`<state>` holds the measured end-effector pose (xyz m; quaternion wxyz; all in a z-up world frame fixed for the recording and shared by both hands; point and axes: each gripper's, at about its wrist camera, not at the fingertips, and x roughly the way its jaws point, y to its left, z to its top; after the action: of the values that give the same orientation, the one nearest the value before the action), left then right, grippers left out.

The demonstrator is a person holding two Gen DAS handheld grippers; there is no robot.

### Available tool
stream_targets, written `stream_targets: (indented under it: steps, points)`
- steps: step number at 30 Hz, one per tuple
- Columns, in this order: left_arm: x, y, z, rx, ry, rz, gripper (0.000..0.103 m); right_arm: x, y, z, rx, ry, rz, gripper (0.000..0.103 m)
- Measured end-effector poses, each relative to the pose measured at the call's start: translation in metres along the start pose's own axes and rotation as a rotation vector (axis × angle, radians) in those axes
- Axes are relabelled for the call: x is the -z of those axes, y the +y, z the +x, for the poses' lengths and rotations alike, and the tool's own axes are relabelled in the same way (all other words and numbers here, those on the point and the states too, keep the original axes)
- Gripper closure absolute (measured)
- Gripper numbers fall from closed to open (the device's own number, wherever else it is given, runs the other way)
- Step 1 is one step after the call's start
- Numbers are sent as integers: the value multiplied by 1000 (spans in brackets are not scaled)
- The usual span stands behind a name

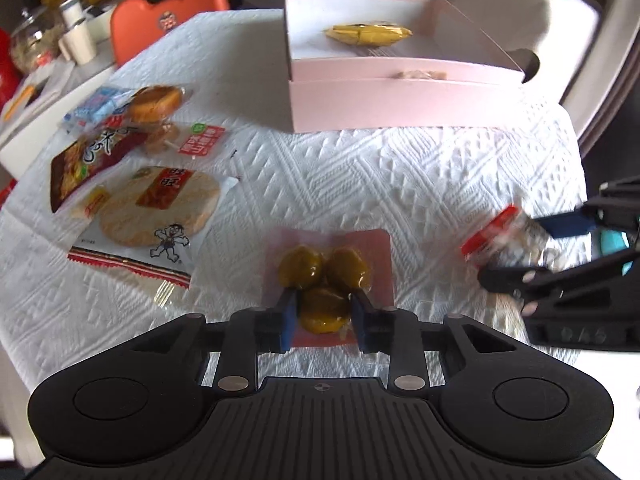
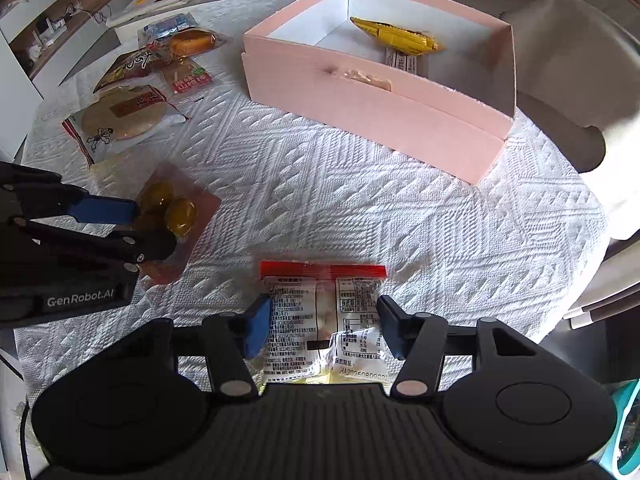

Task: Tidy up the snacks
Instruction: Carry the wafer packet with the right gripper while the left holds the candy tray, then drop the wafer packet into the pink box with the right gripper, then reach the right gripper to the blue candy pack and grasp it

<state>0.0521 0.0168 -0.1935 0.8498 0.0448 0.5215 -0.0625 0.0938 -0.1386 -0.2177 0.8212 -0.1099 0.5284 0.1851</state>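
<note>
Left gripper [image 1: 323,312] fingers clenched on chestnut pouch [image 1: 326,276], near counter edge | right gripper [image 2: 320,330] fingers spread, straddling red-topped packet [image 2: 324,316], not yet pinching | I judge both light, crinkly, slippery; grip the packet mid-body | pink box [image 2: 376,116] far.

Pink box [image 2: 372,120] open, far side of white cloth; yellow wrapped snack [image 2: 394,36] lying inside w/ a pale packet just beside it. Chestnut pack [image 1: 326,276], pink film, 3 brown kernels, flat on cloth. Red-topped clear packet [image 2: 322,320], printed label up, flat. Loose pile at left: round rice cracker pack [image 1: 154,212], dark red pouch [image 1: 86,160], bun pack [image 1: 154,100].
</note>
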Motion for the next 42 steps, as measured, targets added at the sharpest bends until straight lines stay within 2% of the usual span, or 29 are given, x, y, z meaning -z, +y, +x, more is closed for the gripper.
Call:
stream_targets:
  steps: [4,7,11,14,15,17,19,20,24,26,28,31,32,33,34,37,40,42]
  points:
    - [9,-1,-20,32,-45,-18,70,-1,-7,-16,-21,-20,28,47]
    - [-7,2,-55,90,-134,-78,70,1,-13,-30,-30,-30,39,47]
    - [-78,-2,-100,101,-377,-25,70,2,-20,-42,-32,-39,65,47]
    - [-137,-1,-108,133,-496,-53,70,-1,-23,-50,-34,-54,87,47]
    - [-154,2,-103,157,-492,-79,69,-3,-23,-52,-31,-64,92,47]
    - [-175,15,-82,237,-397,-151,69,-8,-24,-58,-24,-82,100,47]
    - [-176,33,-61,304,-290,-267,72,-15,-26,-63,-19,-97,117,47]
    - [-169,42,-57,316,-269,-307,72,-18,-27,-65,-20,-102,127,47]
    - [-124,71,-66,216,-296,-368,72,-30,-30,-70,-3,-127,156,47]
    - [-108,91,-64,214,-280,-423,72,-44,-31,-77,17,-177,158,47]
    - [-98,109,-62,194,-246,-458,72,-69,-35,-85,39,-252,158,47]
    - [-84,135,-67,152,-238,-480,72,-119,-46,-95,64,-356,188,46]
    - [-79,143,-68,134,-235,-491,72,-134,-49,-95,67,-378,196,37]
    - [-74,152,-69,112,-228,-505,72,-149,-50,-92,78,-374,199,22]
    - [-69,160,-69,95,-220,-519,72,-161,-52,-87,90,-360,204,19]
    - [-55,183,-66,80,-190,-543,72,-176,-47,-71,97,-320,226,20]
    - [-38,202,-62,91,-154,-552,72,-168,-28,-50,31,-254,244,20]
    - [-29,212,-59,103,-122,-564,72,-156,-1,-33,-28,-197,229,20]
